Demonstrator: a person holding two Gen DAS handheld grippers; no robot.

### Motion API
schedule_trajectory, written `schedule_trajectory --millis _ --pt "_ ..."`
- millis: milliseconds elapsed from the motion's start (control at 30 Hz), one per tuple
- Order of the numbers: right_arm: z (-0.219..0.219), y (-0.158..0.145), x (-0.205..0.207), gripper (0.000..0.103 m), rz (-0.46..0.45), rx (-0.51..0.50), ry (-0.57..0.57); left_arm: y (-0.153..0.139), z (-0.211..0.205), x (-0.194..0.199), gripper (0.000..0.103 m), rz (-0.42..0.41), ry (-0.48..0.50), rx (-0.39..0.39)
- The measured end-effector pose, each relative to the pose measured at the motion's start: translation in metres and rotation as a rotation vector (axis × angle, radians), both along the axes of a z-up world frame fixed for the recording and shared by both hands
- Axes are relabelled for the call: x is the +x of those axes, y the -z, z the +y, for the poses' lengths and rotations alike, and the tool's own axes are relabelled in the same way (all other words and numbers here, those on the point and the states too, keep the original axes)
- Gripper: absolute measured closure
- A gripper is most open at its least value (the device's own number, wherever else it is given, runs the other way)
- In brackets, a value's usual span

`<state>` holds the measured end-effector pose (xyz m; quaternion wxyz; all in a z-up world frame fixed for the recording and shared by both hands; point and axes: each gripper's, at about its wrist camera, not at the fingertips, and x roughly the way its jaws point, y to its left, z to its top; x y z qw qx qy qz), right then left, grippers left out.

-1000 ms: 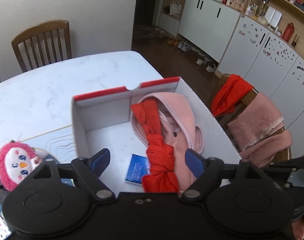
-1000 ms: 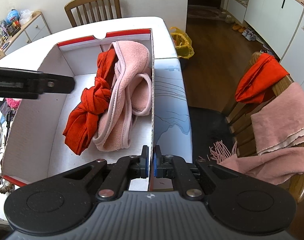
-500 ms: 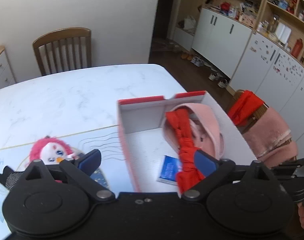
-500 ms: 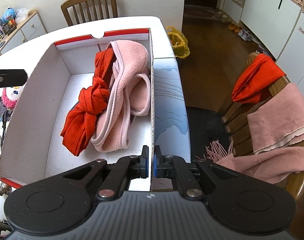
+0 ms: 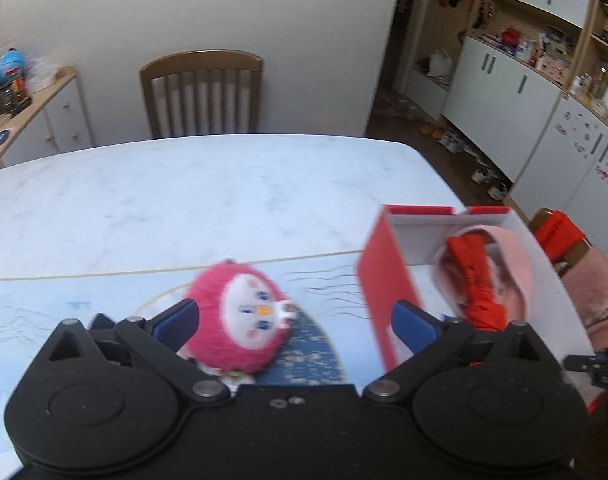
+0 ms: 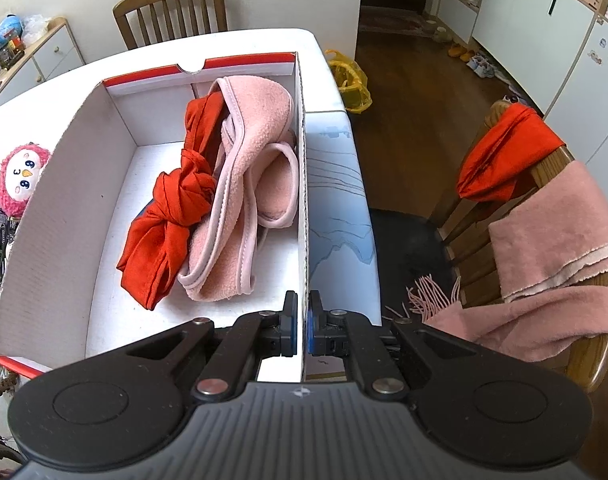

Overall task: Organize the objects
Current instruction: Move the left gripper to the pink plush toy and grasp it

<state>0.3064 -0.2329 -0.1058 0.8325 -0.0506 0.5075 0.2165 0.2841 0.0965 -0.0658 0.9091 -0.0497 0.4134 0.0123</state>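
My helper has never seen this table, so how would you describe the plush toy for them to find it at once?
Start at the red-and-white cardboard box on the white table. Just outside its left wall lies a round pink plush toy, between the open left gripper's fingers. Its white face with an orange beak is unlike anything nearby.

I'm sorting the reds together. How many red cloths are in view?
2: a knotted red cloth in the box beside the pink garment, and another draped over the chair. Others may be hidden.

Both wrist views look down close over the table, sharing the box (image 5: 383,280) (image 6: 64,200).
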Motion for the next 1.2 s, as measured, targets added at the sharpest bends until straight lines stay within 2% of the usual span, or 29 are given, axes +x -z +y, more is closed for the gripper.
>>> schedule_trajectory --millis 200,467,767,1067,1200 --pt "0.003 0.001 0.0 0.099 0.003 -0.015 0.002 0.011 0.024 0.004 0.001 0.017 -0.008 0.026" --pt "0.004 0.001 0.002 0.099 0.012 -0.026 -0.002 0.042 0.029 0.026 0.001 0.064 0.09 -0.002" --pt "0.006 0.005 0.003 0.099 0.027 -0.038 -0.001 0.083 0.025 0.046 0.001 0.133 0.106 0.081" --pt "0.008 0.006 0.004 0.099 0.034 -0.049 0.002 0.099 0.02 0.058 0.001 0.156 0.102 0.19" --pt "0.008 0.006 0.004 0.099 0.035 -0.051 0.003 0.102 0.021 0.062 0.009 0.156 0.083 0.222"
